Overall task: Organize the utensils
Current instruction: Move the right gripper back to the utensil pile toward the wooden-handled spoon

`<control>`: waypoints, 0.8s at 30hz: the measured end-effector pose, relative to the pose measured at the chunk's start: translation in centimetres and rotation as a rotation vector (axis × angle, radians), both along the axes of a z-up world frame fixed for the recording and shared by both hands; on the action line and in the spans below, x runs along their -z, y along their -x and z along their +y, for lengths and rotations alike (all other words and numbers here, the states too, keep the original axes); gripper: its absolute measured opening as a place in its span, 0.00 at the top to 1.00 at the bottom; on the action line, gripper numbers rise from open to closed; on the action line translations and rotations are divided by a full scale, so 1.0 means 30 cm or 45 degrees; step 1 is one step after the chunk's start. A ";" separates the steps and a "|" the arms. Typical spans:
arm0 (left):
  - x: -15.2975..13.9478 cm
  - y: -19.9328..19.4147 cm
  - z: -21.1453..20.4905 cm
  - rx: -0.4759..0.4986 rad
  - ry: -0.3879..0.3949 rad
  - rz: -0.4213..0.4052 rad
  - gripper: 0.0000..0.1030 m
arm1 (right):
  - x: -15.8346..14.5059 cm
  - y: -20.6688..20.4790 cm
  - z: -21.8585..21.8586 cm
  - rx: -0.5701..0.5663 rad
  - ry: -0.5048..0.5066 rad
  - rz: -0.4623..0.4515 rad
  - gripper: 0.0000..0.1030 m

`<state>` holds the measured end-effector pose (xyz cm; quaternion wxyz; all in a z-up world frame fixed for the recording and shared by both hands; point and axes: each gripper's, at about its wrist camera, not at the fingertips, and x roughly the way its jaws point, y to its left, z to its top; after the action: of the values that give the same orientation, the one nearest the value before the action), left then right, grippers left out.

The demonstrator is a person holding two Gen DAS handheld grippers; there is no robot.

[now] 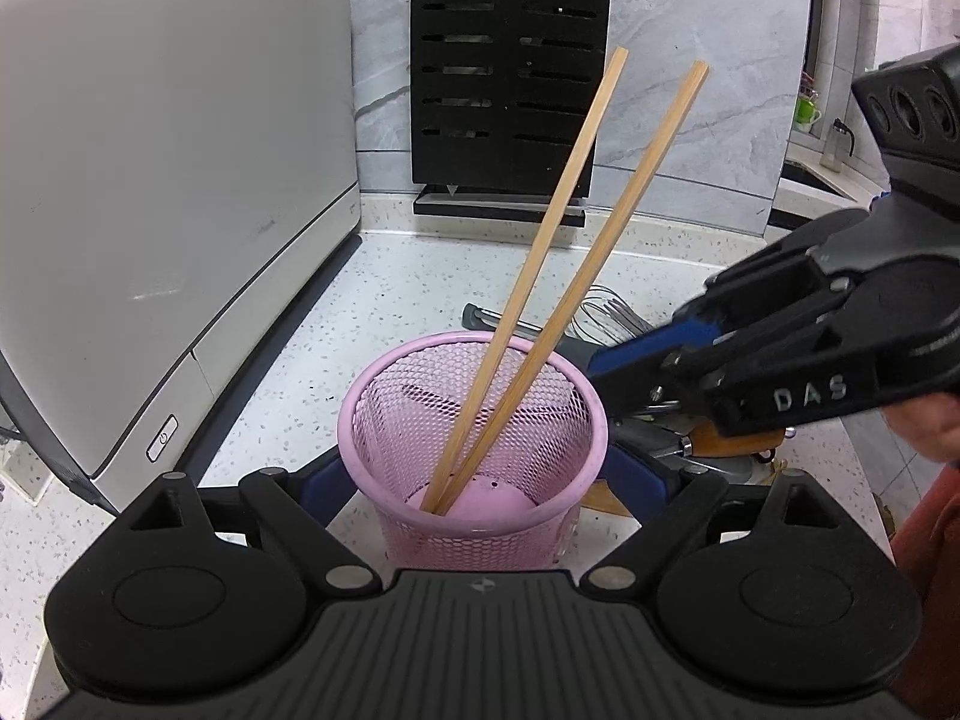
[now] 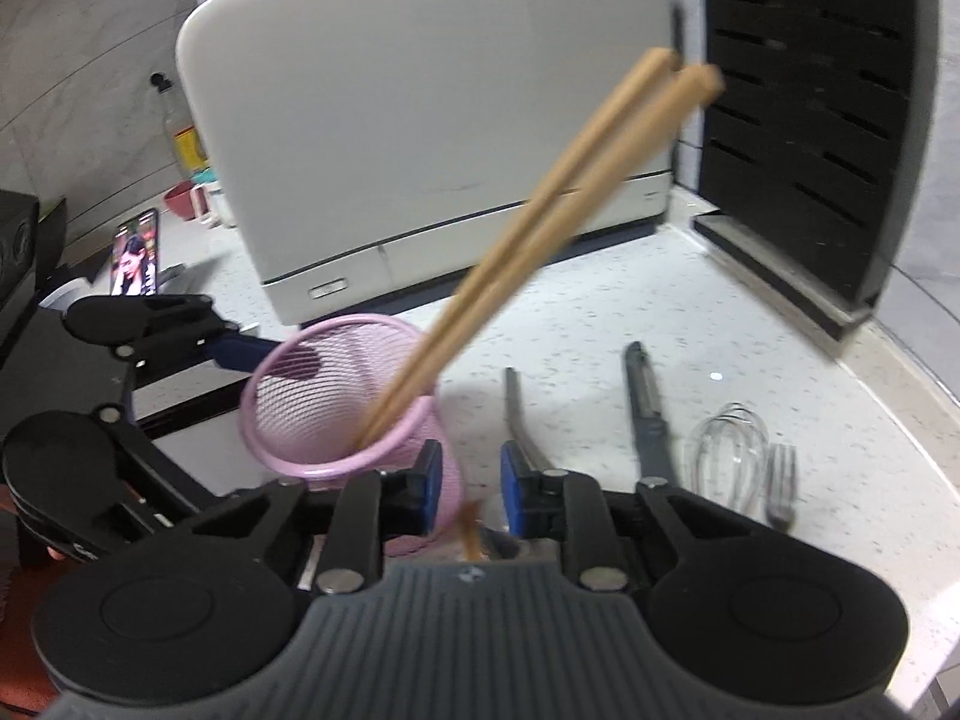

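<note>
A pink mesh cup (image 1: 474, 444) stands on the speckled counter with two wooden chopsticks (image 1: 558, 228) leaning in it. My left gripper (image 1: 480, 480) is open wide, one blue pad on each side of the cup. In the right wrist view the cup (image 2: 282, 408) is at lower left, with a left finger (image 2: 240, 348) beside it. My right gripper (image 2: 472, 483) hangs low to the cup's right. Its blue pads stand apart around a blurred wooden handle (image 2: 471, 531) without pressing on it. From the left wrist view the right gripper (image 1: 624, 384) reaches in over that handle (image 1: 720, 441).
On the counter right of the cup lie a metal handle (image 2: 516, 408), a dark grey utensil (image 2: 648, 414), a wire whisk (image 2: 729, 450) and a fork (image 2: 783, 480). A white appliance (image 2: 420, 150) and a black slotted rack (image 2: 810, 120) stand behind. A phone (image 2: 137, 252) leans at left.
</note>
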<state>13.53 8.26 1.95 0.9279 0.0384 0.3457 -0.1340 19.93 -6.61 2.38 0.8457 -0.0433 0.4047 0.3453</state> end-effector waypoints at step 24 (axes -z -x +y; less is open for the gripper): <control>-0.005 0.014 0.051 -0.064 0.031 0.047 0.04 | 0.101 0.041 0.107 -0.191 0.319 -0.004 0.78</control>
<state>13.10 9.79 2.12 0.9249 0.0158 0.3619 -0.1154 18.71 -3.41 -0.66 0.8060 -0.1791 0.4389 0.3544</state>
